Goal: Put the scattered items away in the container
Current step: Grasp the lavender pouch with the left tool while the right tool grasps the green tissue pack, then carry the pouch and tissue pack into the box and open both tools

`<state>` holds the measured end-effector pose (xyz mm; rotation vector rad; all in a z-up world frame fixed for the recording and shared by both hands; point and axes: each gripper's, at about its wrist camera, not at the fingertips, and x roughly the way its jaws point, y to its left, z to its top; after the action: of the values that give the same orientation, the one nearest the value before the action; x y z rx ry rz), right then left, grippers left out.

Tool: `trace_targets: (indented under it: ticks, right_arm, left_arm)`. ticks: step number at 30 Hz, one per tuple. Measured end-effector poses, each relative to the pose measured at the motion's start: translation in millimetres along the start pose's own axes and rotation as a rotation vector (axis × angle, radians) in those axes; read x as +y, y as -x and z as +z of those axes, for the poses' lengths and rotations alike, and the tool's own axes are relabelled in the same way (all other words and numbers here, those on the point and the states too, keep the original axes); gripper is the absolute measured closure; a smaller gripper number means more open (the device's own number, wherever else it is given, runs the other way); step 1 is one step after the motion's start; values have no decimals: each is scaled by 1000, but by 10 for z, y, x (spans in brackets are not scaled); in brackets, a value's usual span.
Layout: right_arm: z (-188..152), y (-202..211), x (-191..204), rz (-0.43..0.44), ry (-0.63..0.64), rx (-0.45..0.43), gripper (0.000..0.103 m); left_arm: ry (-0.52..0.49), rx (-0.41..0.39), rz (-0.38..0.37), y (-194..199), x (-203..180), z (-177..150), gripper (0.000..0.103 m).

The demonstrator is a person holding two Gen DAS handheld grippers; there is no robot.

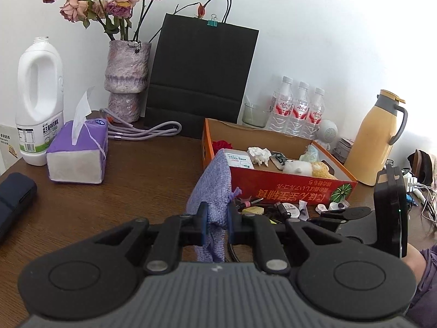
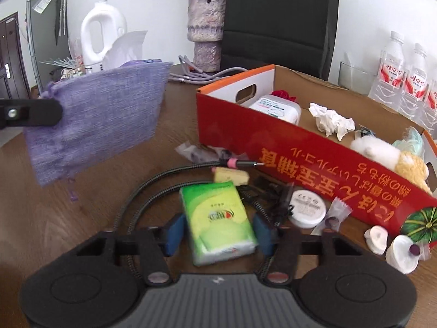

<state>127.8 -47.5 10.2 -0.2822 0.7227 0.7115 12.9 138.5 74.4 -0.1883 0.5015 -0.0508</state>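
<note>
The red-and-orange open cardboard box (image 2: 314, 164) sits on the brown wooden table (image 1: 136, 180) at 1 o'clock from the right gripper (image 2: 220, 231), holding a crumpled white tissue (image 2: 331, 120) and a white plush toy (image 2: 372, 147). The left gripper (image 1: 217, 218) is pinched on a lavender woven fabric pouch (image 1: 215, 186), lifted clear of the table. The right gripper's blue pads (image 2: 174, 229) bracket a green tissue pack (image 2: 218, 221) lying on the table, gaps visible on both sides.

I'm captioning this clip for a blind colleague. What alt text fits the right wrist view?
The right claw straddles a green tissue pack on a wooden table, its pads not yet pressing it. Beside it stands a red cardboard box already holding items, and at left the other claw holds up a purple fabric pouch.
</note>
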Motion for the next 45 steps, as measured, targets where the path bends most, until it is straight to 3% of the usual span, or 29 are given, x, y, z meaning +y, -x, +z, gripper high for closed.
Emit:
trace_targets:
  ticks: [5, 7, 12, 16, 20, 26, 32, 39, 45]
  right_arm:
    - [-120, 142, 112, -4, -57, -18, 59]
    - [-122, 308, 128, -23, -86, -64, 59]
    - [-150, 931, 72, -149, -179, -169, 59]
    - [-403, 1464, 56, -217, -238, -225, 58]
    - [-780, 1875, 143, -254, -280, -246, 58]
    - [-1289, 2278, 328, -279, -330, -263, 58]
    - [-1511, 2510, 510, -302, -332, -285, 58]
    - [-1264, 2483, 335, -303, -362, -305, 58]
    - [-371, 2149, -240, -232, -379, -328, 58]
  left_arm:
    - [-5, 0, -9, 44, -73, -12, 89]
    - [-19, -20, -14, 120, -134, 10, 89]
    - [-53, -64, -28, 353, -358, 46, 89]
    - [-88, -66, -83, 524, -623, -106, 89]
    - [-86, -15, -126, 664, -861, -399, 89]
    - [-143, -22, -165, 1042, -1181, -764, 89]
    - [-157, -28, -172, 1236, -1249, -908, 89]
    - [-142, -70, -135, 1079, -1244, -631, 89]
    - [-218, -170, -97, 465, -1348, 259, 89]
